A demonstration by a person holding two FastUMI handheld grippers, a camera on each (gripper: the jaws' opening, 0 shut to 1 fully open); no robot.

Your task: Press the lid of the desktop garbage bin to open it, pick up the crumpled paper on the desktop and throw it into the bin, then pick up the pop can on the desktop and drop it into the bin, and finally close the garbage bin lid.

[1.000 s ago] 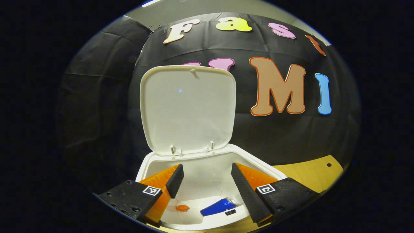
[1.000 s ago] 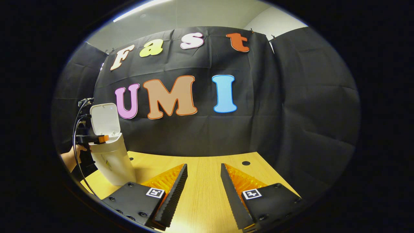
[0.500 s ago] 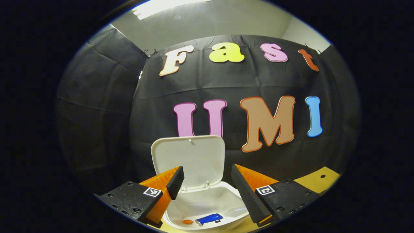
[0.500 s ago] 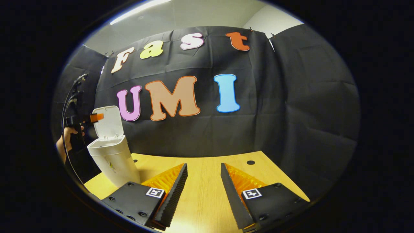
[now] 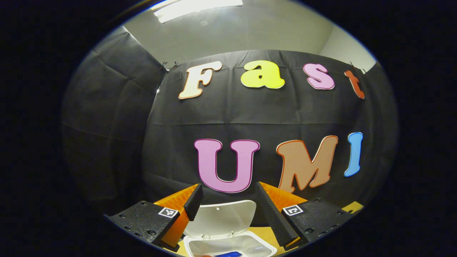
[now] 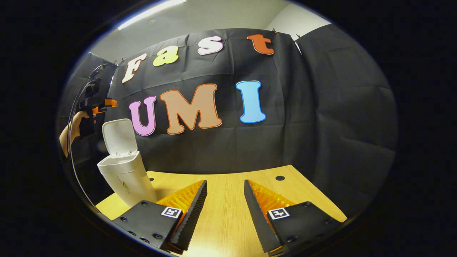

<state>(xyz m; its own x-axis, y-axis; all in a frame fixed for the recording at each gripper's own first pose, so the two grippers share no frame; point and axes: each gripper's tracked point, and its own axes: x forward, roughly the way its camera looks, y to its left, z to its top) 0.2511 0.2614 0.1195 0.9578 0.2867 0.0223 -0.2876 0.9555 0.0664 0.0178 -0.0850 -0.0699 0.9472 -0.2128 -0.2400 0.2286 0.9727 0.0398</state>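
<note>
Item, desktop garbage bin [image 6: 125, 178]: pale plastic, tapering body, standing upright at the far left of the wooden desktop [image 6: 221, 214] in the right gripper view; hinged lid [image 6: 119, 137] raised and leaning back toward the booth wall. Contents, seen from above in the left gripper view: a blue pop can [image 5: 228, 254] lying at the bottom of the open bin, an orange scrap just beside it at the very edge of the picture, too cropped to identify; both throw-in steps judged done, closing the lid judged the step left. Left gripper [image 5: 228, 207]: jaws spread, holding nothing, above and just near of the bin, the lid framed between its fingers; in the right gripper view it shows far off at upper left, held in a hand [image 6: 73, 130], higher than the lid's top edge. Right gripper [image 6: 223, 207]: jaws spread, holding nothing, low over bare desktop, well apart from the bin. Handling, lid: judged light, stiff and smooth, turning freely on its rear hinge; no pinch needed; best met on the top free edge or outer face and pushed forward and down until it latches. Caution: the bin looks light and narrow at the base; a sideways shove could tip or slide it.
</note>
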